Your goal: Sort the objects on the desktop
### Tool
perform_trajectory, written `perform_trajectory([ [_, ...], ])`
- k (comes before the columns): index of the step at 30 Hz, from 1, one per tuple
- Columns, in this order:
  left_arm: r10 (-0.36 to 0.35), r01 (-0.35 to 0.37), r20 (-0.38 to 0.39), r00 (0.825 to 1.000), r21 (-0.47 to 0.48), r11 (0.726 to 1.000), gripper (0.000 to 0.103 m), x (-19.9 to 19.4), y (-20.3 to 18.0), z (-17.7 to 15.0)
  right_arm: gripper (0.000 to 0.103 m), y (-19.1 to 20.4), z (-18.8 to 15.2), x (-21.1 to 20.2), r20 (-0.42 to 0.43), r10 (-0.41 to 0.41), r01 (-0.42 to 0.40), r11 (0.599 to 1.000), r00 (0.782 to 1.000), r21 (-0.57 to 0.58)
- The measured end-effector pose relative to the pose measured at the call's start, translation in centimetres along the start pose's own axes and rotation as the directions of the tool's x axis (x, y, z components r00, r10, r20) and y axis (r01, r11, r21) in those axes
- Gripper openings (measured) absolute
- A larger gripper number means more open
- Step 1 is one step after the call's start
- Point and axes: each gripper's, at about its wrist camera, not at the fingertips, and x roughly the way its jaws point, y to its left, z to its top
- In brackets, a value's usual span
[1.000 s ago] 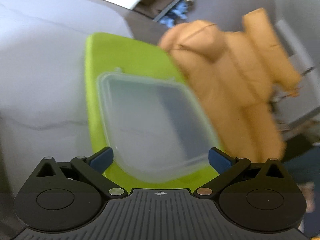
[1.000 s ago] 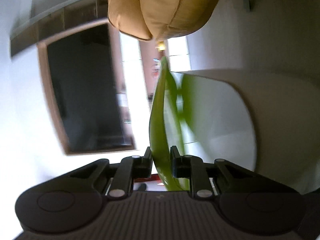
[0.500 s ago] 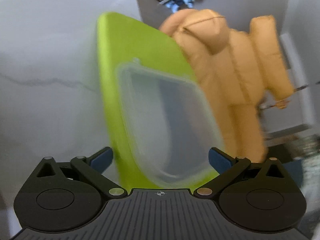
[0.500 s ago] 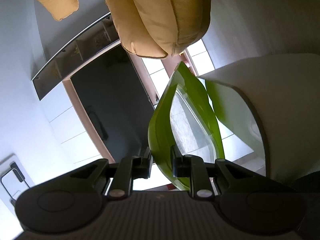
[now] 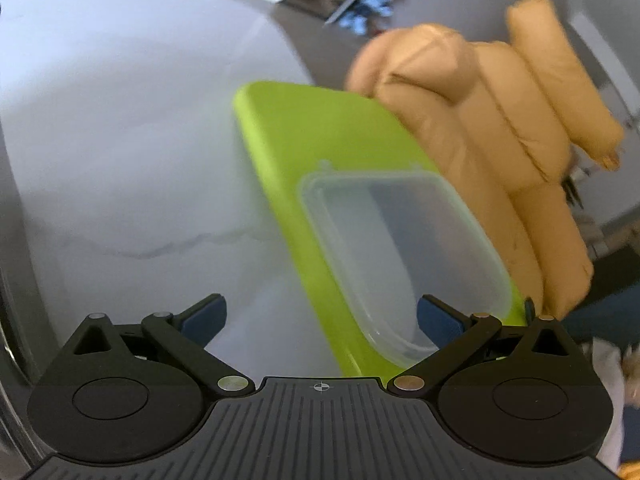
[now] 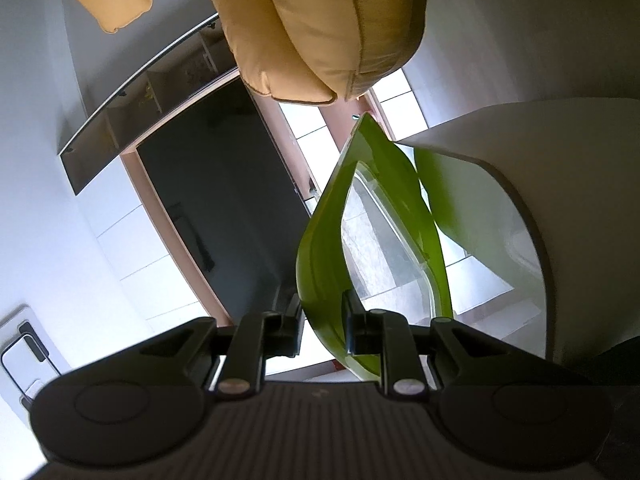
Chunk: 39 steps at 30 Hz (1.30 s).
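The right tool (image 6: pixel 322 322) is clenched on the rim of the green tray (image 5: pixel 304 140), which has swung right since 1 s ago and now crosses the left view's centre over the desk (image 5: pixel 120 120), lid (image 5: pixel 400 248) on it; the left tool (image 5: pixel 320 316) stays released, so the carry continues
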Motion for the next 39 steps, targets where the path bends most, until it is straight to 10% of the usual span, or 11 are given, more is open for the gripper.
perform_trajectory([
  [5, 0.024, -0.017, -0.045, 0.999, 0.147, 0.989, 0.103, 2.1, -5.0, -0.7, 0.022, -0.9, 0.1, 0.1, -0.005, 0.0, 0.0, 1.0, 1.0, 0.028],
  [14, 0.005, 0.001, -0.069, 0.998, 0.087, 0.996, 0.103, 3.5, -7.8, -1.1, 0.023, -1.3, 0.1, 0.5, -0.007, -0.015, 0.015, 0.999, 1.0, 0.033],
  [28, 0.001, -0.014, -0.134, 0.991, -0.093, 0.996, 0.103, 4.6, -1.7, -1.9, 0.024, -0.6, 1.5, 0.6, 0.018, 0.008, -0.009, 0.999, 1.0, 0.045],
  [31, -0.131, 0.106, -0.161, 0.978, -0.159, 0.982, 0.103, 6.0, -1.0, -2.0, 0.024, -0.2, 1.5, 0.9, 0.01, 0.014, -0.014, 0.999, 1.0, 0.046],
  [35, -0.379, 0.31, -0.15, 0.913, -0.347, 0.885, 0.103, 8.8, 0.8, -2.4, 0.024, 0.1, 1.1, 1.5, -0.027, 0.026, -0.025, 0.999, 0.999, 0.041],
  [39, -0.333, 0.283, -0.077, 0.94, -0.373, 0.884, 0.092, 8.4, 1.5, -3.3, 0.028, 0.2, 0.5, 0.9, 0.0, -0.041, 0.041, 0.999, 0.999, -0.029],
])
